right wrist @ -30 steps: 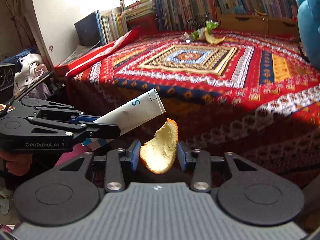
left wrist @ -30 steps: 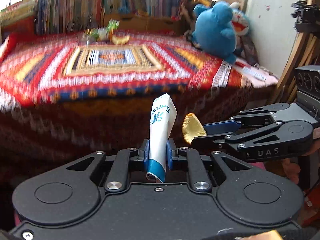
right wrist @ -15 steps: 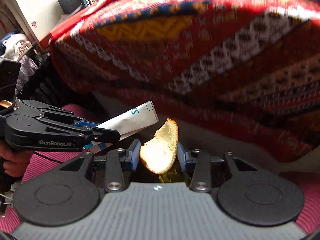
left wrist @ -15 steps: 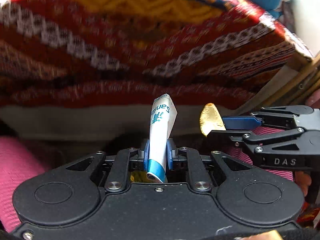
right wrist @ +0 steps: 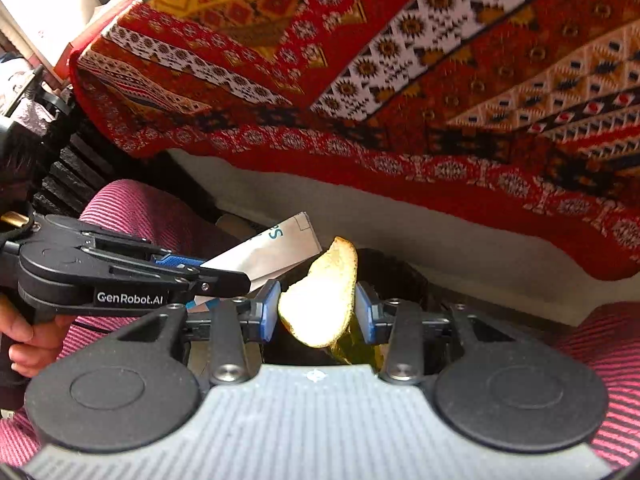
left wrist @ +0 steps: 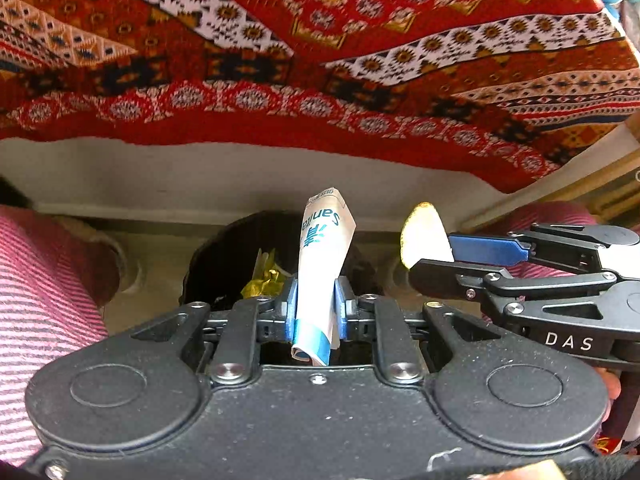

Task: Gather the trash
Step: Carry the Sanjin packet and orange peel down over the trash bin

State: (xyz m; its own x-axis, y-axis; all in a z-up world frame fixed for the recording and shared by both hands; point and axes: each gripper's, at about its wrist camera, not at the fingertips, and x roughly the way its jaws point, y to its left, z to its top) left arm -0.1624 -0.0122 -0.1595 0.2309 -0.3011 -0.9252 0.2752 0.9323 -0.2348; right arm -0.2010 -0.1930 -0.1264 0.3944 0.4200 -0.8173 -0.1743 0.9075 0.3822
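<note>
My left gripper (left wrist: 316, 304) is shut on a white and blue paper wrapper (left wrist: 322, 256) that stands upright between its blue pads. A pale orange peel (right wrist: 320, 300) sits clamped in my right gripper (right wrist: 318, 308), which is shut on it. Both grippers hang side by side over a black trash bin (left wrist: 232, 256) on the floor, with yellow foil trash (left wrist: 264, 280) inside it. From the left wrist view, the right gripper (left wrist: 432, 252) with the peel (left wrist: 422, 234) is at the right. The right wrist view has the left gripper (right wrist: 240, 276) and wrapper (right wrist: 272, 252) at the left.
A red patterned bedspread (left wrist: 320, 60) hangs over the bed's side just beyond the bin, above a pale bed base (left wrist: 240, 176). The person's pink striped trouser legs (left wrist: 44, 300) flank the bin on both sides. A hand (right wrist: 24, 340) holds the left gripper's handle.
Both grippers have tilted down from facing the bed top to facing the floor. The black bin with yellow trash has come into view beneath them. Each still holds its item.
</note>
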